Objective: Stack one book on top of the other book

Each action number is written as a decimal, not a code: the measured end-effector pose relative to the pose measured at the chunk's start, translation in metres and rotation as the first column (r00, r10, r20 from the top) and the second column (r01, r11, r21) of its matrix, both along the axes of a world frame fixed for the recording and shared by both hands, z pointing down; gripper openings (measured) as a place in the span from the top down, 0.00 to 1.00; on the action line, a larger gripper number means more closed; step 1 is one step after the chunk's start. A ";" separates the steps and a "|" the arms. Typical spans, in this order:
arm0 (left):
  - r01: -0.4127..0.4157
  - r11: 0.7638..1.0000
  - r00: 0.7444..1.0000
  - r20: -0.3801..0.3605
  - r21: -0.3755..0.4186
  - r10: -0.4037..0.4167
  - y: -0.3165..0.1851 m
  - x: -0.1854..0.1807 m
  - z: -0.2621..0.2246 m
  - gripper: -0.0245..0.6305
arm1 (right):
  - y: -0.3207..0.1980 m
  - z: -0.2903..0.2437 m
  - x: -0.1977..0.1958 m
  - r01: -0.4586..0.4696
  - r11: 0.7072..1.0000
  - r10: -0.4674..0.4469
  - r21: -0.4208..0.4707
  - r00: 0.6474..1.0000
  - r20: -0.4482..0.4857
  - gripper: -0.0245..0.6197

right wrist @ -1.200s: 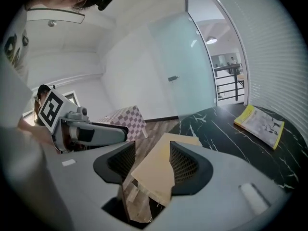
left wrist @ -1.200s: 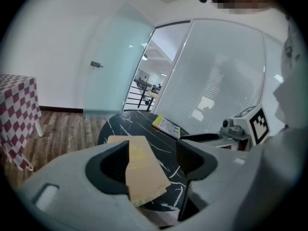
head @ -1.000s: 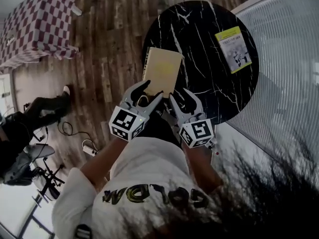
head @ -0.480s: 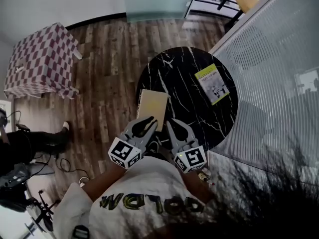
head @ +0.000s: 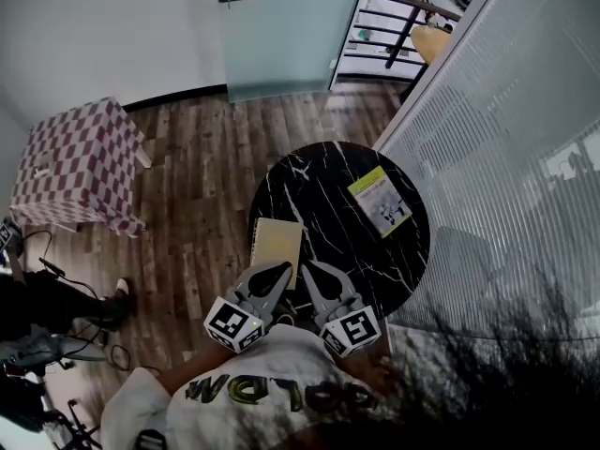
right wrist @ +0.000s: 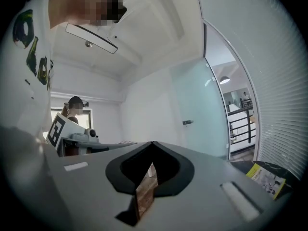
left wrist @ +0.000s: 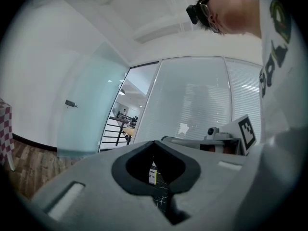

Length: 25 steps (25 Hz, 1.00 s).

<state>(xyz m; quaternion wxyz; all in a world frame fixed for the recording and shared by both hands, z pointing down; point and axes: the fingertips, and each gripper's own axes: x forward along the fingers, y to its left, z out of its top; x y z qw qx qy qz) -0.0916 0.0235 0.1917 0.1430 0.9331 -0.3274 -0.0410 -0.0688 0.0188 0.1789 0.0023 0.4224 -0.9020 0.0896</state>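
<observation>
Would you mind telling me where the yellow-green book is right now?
In the head view the yellow-green book lies on the right side of the round black table, near the glass wall, apart from the tan notebook at the table's left edge.

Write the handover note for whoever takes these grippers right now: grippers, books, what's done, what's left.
Left gripper: shut; its fingers have just closed with nothing between them.
Right gripper: shut; its fingers have also just closed on nothing.
Both are held level by the near edge of the round black marble table and touch neither book.
Books: the tan notebook lies flat at the table's near left edge. The yellow-green book lies flat on the far right side, well apart from it.
Done: nothing is stacked yet.
Left: grasp one book, carry it over and lay it on the other.
</observation>
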 end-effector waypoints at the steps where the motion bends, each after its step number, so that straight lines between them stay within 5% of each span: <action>1: -0.002 1.000 1.000 0.006 0.012 0.002 0.002 0.000 -0.003 0.96 | 0.002 -0.003 0.000 -0.001 1.000 0.001 0.007 1.000 0.001 0.96; 8: -0.007 1.000 0.999 0.033 0.029 0.006 0.007 0.000 -0.001 0.96 | 0.008 -0.010 -0.002 -0.002 0.998 0.002 0.063 1.000 0.001 0.96; 25: 0.007 1.000 0.999 0.052 -0.003 -0.007 0.003 -0.005 0.003 0.96 | 0.010 -0.004 -0.005 0.005 1.000 -0.005 0.030 1.000 -0.007 0.96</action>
